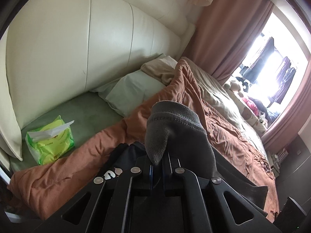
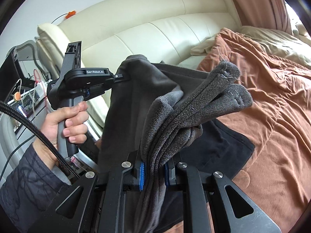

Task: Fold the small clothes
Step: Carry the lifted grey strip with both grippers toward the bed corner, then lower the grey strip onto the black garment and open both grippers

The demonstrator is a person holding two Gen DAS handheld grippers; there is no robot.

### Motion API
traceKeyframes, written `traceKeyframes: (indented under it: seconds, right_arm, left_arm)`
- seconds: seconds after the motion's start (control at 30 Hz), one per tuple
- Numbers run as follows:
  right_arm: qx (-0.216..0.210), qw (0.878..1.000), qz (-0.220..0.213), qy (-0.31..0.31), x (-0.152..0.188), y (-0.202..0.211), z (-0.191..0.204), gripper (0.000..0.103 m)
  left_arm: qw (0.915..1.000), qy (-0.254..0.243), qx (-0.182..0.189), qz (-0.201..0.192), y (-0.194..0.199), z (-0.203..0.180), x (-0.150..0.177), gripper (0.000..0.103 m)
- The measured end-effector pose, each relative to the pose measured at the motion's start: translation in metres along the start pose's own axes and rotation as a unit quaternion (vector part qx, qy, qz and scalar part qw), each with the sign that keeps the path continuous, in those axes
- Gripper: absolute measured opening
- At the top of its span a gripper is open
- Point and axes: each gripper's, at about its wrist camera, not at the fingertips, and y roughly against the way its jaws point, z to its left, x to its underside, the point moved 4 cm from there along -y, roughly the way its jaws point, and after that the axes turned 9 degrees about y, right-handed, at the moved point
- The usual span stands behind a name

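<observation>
Both hand-held grippers — L point(image 1: 157, 167), R point(image 2: 153, 174) — clamp grey garment point(image 2: 136, 97).

we cannot see the left gripper's point(image 2: 124, 76) fingertips in the right wrist view: the grey garment point(image 2: 136, 97) covers them. the black cloth point(image 2: 223, 145) under it is mostly hidden. things on the far windowsill point(image 1: 252, 101) blur in glare.

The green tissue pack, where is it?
Left wrist view, lower left: the green tissue pack lies on the green sheet, between cream headboard and orange quilt.
</observation>
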Motion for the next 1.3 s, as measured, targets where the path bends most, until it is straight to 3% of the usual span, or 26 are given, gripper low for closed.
traceKeyframes:
  seconds: [0.17,0.23,0.27,0.3,0.37,0.4,0.6,0.8,0.97,1.13,1.3]
  right_arm:
    - [0.003,1.000,0.004,-0.008,0.004,-0.013,-0.017,0.012]
    - [0.025,0.999,0.017,-0.015,0.015,-0.049,-0.011,0.012]
    - [0.038,0.999,0.028,-0.028,0.022,-0.058,-0.019,0.016]
    - [0.054,0.996,0.054,-0.046,0.032,-0.071,-0.031,0.027]
    - [0.071,0.987,0.113,-0.092,0.053,-0.094,-0.056,0.040]
    - [0.071,0.983,0.125,-0.110,0.060,-0.099,-0.064,0.040]
    - [0.050,0.981,0.113,-0.149,0.077,-0.086,-0.075,0.045]
    - [0.040,0.986,0.089,-0.132,0.071,-0.069,-0.069,0.045]
    - [0.008,0.994,0.073,-0.084,0.061,-0.056,-0.036,0.045]
    - [-0.011,0.995,0.098,-0.018,0.060,-0.066,0.004,0.045]
    - [-0.027,0.994,0.108,0.007,0.054,-0.080,0.022,0.045]
  left_arm:
    - [0.9996,-0.026,-0.014,0.004,-0.041,0.002,0.002,0.006]
    - [0.9988,-0.034,-0.033,0.012,-0.060,0.006,0.005,0.006]
    - [0.9980,-0.029,-0.052,0.021,-0.071,0.011,0.007,0.012]
    - [0.9960,-0.021,-0.079,0.034,-0.083,0.020,0.010,0.018]
    - [0.9900,-0.010,-0.133,0.046,-0.095,0.037,0.016,0.043]
    - [0.9881,-0.009,-0.147,0.045,-0.097,0.044,0.019,0.045]
    - [0.9856,-0.009,-0.156,0.066,-0.083,0.058,0.034,0.047]
    - [0.9871,-0.001,-0.142,0.075,-0.053,0.051,0.053,0.047]
    - [0.9874,0.008,-0.137,0.078,-0.028,0.043,0.079,0.047]
    - [0.9880,0.009,-0.125,0.091,-0.010,0.032,0.107,0.047]
    - [0.9877,0.000,-0.119,0.100,0.010,0.023,0.136,0.047]
